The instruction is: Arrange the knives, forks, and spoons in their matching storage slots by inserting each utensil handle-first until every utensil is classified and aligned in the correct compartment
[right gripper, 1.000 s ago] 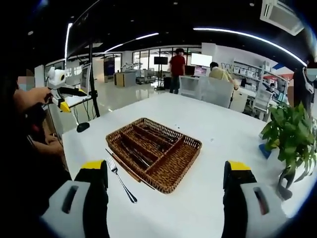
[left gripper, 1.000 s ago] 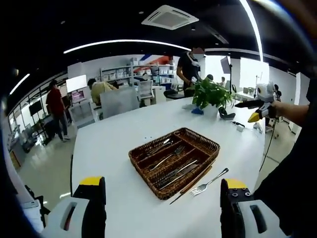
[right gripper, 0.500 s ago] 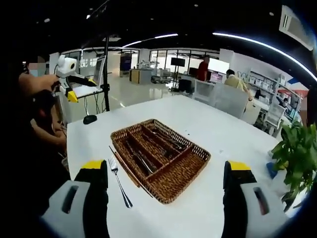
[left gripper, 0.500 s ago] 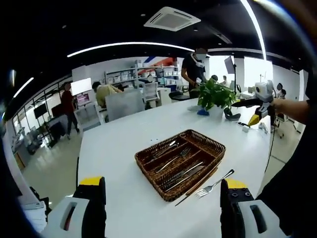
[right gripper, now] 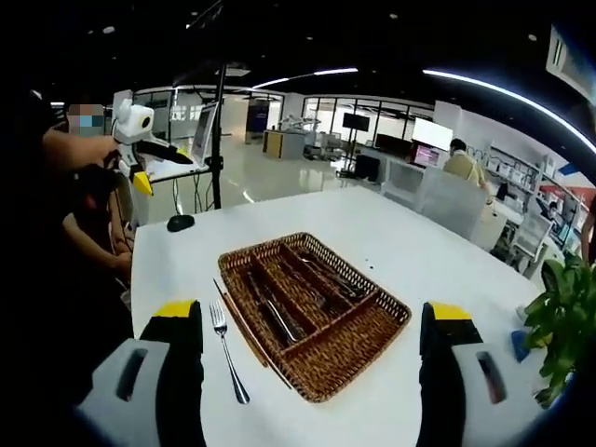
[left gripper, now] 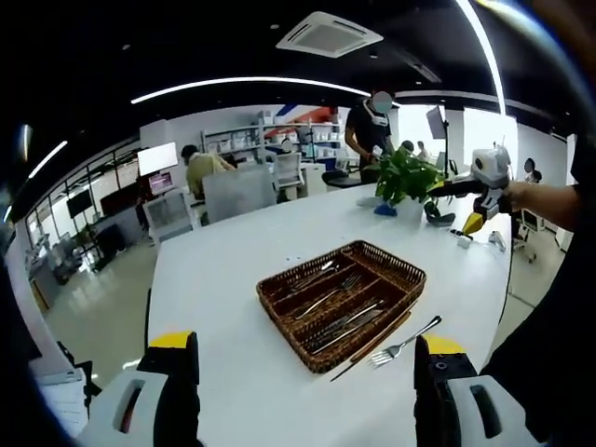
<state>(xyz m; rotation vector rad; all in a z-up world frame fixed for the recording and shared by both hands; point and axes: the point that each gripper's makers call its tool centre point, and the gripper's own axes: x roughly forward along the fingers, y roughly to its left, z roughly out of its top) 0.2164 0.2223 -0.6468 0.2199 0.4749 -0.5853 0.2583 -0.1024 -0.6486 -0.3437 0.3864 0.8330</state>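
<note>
1 wicker tray [left gripper: 402, 272], 1 fork [right gripper: 228, 362] and 1 dark stick [right gripper: 244, 331] beside it; 1 potted plant [left gripper: 404, 175]; tray cutlery uncountable.

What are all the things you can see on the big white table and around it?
Brown woven wicker cutlery tray: one, brown, middle of the table, with metal cutlery lying in its long slots.
Silver metal fork: one, silver, on the table beside the tray, outside it.
Thin dark stick-like utensil: one, dark brown, between the fork and the tray; too thin to tell what kind.
Round white table: one, white, under everything.
Green leafy potted plant: one, green, far edge of the table.
People in the background: several, by desks beyond the table.
Left gripper: one, grey with yellow tips, jaws apart, empty.
Right gripper: one, same colours, jaws apart, empty.
</note>
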